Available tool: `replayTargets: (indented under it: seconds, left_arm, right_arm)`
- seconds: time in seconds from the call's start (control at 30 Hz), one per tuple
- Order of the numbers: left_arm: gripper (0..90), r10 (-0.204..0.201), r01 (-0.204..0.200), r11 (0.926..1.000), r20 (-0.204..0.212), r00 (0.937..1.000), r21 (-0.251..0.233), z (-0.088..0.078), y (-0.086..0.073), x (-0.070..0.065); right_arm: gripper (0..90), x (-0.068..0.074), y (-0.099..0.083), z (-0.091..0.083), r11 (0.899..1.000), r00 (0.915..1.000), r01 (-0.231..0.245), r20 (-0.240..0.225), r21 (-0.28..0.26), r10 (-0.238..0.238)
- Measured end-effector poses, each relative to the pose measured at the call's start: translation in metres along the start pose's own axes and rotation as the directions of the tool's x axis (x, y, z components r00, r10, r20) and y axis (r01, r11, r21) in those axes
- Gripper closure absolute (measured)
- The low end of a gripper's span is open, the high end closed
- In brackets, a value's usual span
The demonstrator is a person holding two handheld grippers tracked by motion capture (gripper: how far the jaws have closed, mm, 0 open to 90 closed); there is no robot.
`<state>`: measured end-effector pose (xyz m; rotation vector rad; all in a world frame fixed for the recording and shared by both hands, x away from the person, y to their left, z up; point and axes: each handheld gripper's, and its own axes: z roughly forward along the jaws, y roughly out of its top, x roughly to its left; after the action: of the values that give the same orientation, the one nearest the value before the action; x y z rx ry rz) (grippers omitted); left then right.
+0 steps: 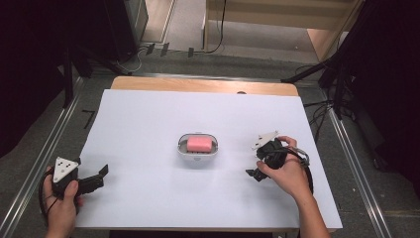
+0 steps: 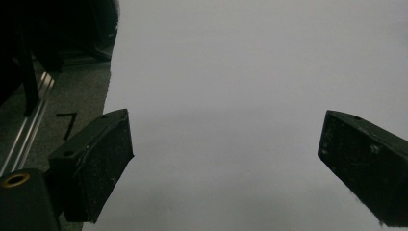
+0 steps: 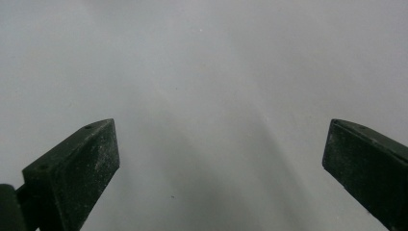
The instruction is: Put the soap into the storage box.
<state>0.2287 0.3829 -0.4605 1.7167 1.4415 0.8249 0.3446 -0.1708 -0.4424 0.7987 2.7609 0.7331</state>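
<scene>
Centrally, the pink soap (image 1: 199,144) lies in its white dish (image 1: 181,147), long axis seemingly left-right; left gripper (image 1: 99,177) and right gripper (image 1: 253,168) gape wide, holding nothing.

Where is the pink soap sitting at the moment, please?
In the high view, the pink soap lies inside the white dish at the table's middle, between the left gripper and right gripper.

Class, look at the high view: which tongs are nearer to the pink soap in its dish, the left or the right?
Right. The right tongs sit just right of the pink soap; the left tongs lie farther off, near the table's left front edge.
</scene>
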Motion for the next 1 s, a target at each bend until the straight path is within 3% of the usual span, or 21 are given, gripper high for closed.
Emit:
replayTargets:
  seconds: [0.5, 1.0]
  left_arm:
    - [5.6, 0.0, 0.0, 1.0, -0.004, 1.0, 0.003, 0.0, 0.0, 0.0]
    - [5.6, -0.002, 0.002, 1.0, -0.006, 1.0, 0.003, 0.0, 0.0, 0.0]
  right_arm:
    - [0.0, -0.006, -0.03, -0.004, 0.995, 0.9973, -0.072, 0.011, -0.068, 0.073]
    - [0.0, -0.006, -0.056, -0.006, 0.989, 0.9937, -0.105, 0.029, -0.108, 0.109]
